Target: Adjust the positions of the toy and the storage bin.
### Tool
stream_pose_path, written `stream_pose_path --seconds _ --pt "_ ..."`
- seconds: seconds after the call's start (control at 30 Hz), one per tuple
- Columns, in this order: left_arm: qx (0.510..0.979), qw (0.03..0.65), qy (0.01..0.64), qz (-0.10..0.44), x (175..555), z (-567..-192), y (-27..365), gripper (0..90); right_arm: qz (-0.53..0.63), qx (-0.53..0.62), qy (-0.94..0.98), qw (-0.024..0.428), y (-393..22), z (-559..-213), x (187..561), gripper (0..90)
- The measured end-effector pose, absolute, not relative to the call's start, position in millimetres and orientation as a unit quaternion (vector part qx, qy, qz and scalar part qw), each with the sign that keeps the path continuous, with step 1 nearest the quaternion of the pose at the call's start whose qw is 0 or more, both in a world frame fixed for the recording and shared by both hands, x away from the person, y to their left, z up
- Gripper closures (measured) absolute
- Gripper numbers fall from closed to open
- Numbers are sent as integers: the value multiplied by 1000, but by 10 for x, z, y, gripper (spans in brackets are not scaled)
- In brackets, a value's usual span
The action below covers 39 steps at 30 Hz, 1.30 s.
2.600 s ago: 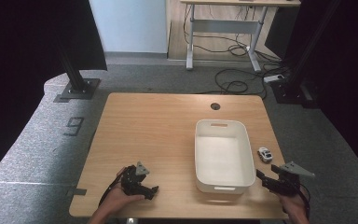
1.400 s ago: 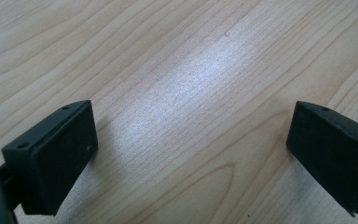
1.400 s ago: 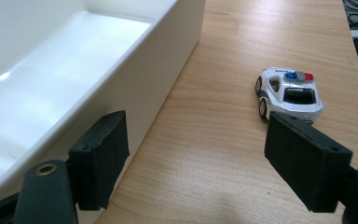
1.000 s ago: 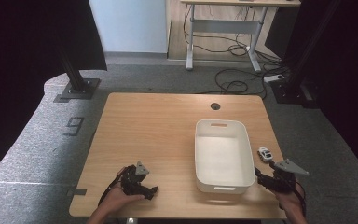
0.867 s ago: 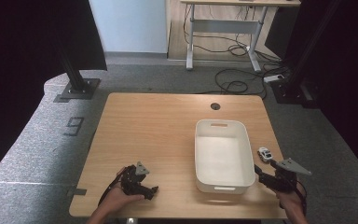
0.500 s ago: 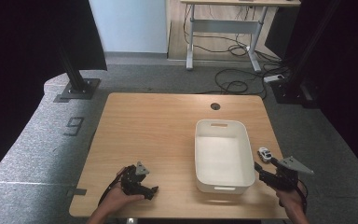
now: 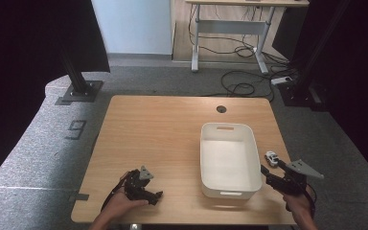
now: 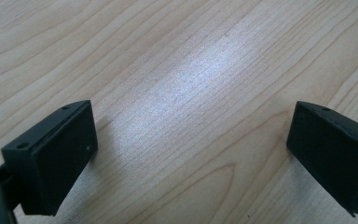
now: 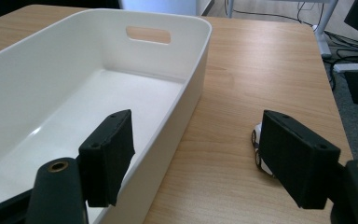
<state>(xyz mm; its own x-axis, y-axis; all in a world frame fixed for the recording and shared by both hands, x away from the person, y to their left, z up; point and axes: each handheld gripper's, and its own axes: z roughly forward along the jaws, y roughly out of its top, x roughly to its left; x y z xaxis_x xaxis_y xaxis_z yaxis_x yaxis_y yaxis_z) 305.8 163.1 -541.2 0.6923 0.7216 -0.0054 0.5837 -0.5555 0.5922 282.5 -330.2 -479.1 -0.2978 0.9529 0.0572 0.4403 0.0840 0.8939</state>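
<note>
From above, the toy car (image 7: pixel 271 156) sits on the table (image 7: pixel 163 129) right of the white bin (image 7: pixel 229 160), just ahead of the right gripper (image 7: pixel 267 171). Along the left gripper (image 8: pixel 191 149), 2 jaws gape over bare wood. Along the right gripper's spread jaws, the car peeks from behind the right one.

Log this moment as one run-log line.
right tongs: open, near toy car | left tongs: open, over bare table | bin: empty

Each black gripper (image 7: pixel 143 188) has 2 blocky jaws with small screw holes and a grey 3-cornered plate.
</note>
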Motion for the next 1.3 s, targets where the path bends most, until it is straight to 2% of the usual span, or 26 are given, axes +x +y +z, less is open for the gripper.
stream_pose_path --seconds 0.63,1.3 --pt "874 288 373 120 3060 -5413 1630 18 431 504 691 288 -3156 -4841 2876 265" --pt "874 288 373 120 3059 -5414 1630 18 400 512 709 273 -3099 -5016 2962 379"
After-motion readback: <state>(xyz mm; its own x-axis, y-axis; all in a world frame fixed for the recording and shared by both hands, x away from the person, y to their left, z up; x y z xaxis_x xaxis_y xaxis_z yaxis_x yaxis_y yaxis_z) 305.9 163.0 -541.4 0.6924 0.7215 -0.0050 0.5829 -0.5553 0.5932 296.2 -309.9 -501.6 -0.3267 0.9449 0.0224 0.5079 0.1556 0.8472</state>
